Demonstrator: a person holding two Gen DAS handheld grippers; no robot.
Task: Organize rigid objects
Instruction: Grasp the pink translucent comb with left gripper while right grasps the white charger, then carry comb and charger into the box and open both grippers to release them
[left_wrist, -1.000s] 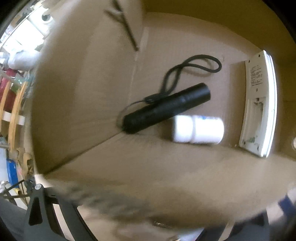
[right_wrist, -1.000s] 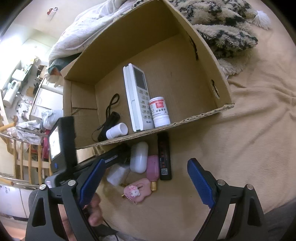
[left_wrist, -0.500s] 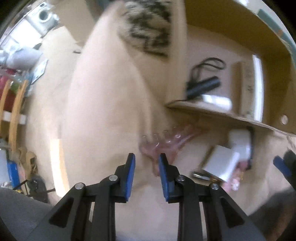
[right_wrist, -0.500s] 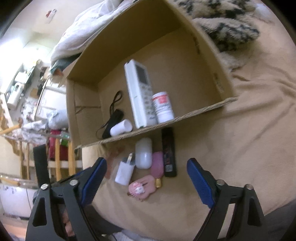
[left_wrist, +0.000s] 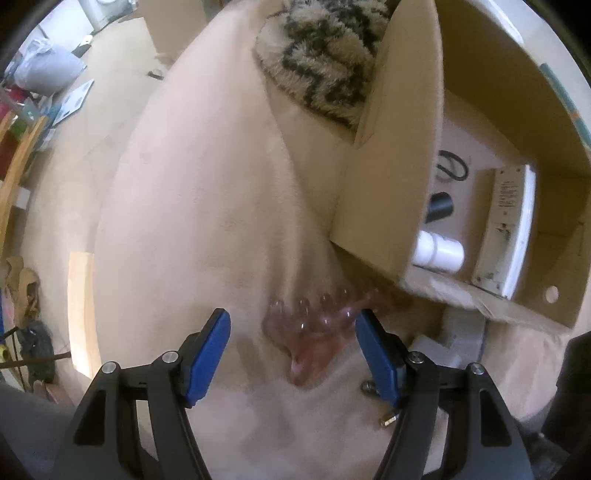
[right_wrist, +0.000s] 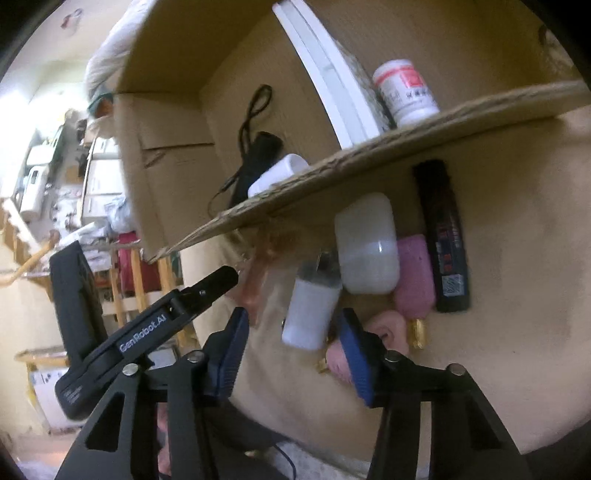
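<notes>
Left wrist view: a clear pink hair claw (left_wrist: 314, 332) with rounded teeth lay on the beige blanket (left_wrist: 192, 221), just outside the near corner of the cardboard box (left_wrist: 384, 184). It sat between the blue pads of the left gripper (left_wrist: 293, 345), whose jaws had just been opening and stood wide, not pressing it. Inside the box lay a white bottle (left_wrist: 439, 253), a white remote (left_wrist: 506, 229) and a black flashlight (left_wrist: 439, 208). A leopard-print throw (left_wrist: 325, 59) lay beyond; a cluttered floor showed at left.

Right wrist view: a white charger plug (right_wrist: 312, 310) lay on the blanket near the box's front edge, between the right gripper (right_wrist: 291, 350) pads; the jaws had just been closing, now narrow, contact unclear. Beside it lay a white case (right_wrist: 367, 243), a pink block (right_wrist: 413, 275) and a black stick (right_wrist: 445, 236). A red-labelled jar (right_wrist: 406, 92) stood in the box.
</notes>
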